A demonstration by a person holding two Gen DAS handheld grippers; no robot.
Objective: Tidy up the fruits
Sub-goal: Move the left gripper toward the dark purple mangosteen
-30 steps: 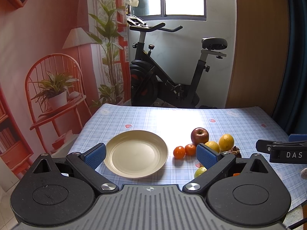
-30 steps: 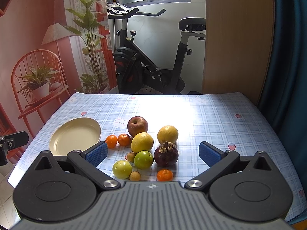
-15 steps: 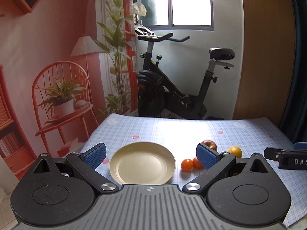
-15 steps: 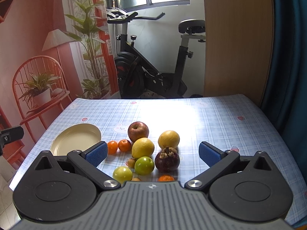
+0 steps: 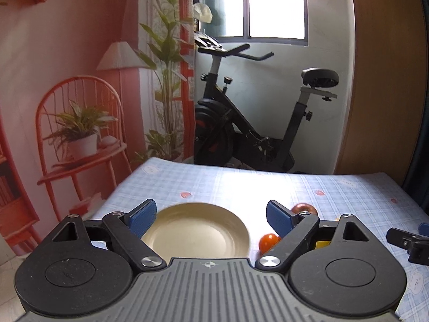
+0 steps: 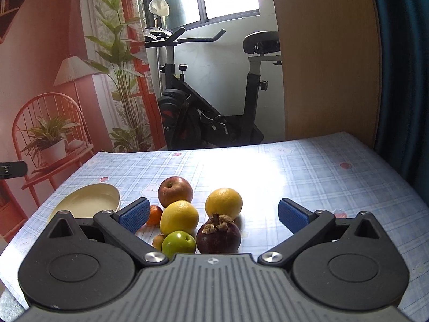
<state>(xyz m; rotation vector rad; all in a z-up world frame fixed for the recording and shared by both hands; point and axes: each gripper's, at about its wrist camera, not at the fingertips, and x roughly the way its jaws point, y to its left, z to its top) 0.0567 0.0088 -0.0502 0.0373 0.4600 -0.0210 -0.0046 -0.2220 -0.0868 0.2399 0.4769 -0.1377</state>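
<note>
A cream plate lies on the checked tablecloth, straight ahead of my open, empty left gripper; it also shows in the right wrist view. Right of it in the left wrist view are a small orange and a red apple, partly hidden by a finger. My right gripper is open and empty, just behind a fruit cluster: red apple, two yellow citrus, a green fruit, a dark mangosteen and a small orange.
The table carries a blue checked cloth; its far edge faces an exercise bike. A red chair with a potted plant stands at the left. The right gripper's tip shows at the left view's right edge.
Both grippers have drawn back and tilted up, so the plate and fruit sit lower in each view. Some front fruits are now hidden behind the right gripper's body. Nothing was grasped.
</note>
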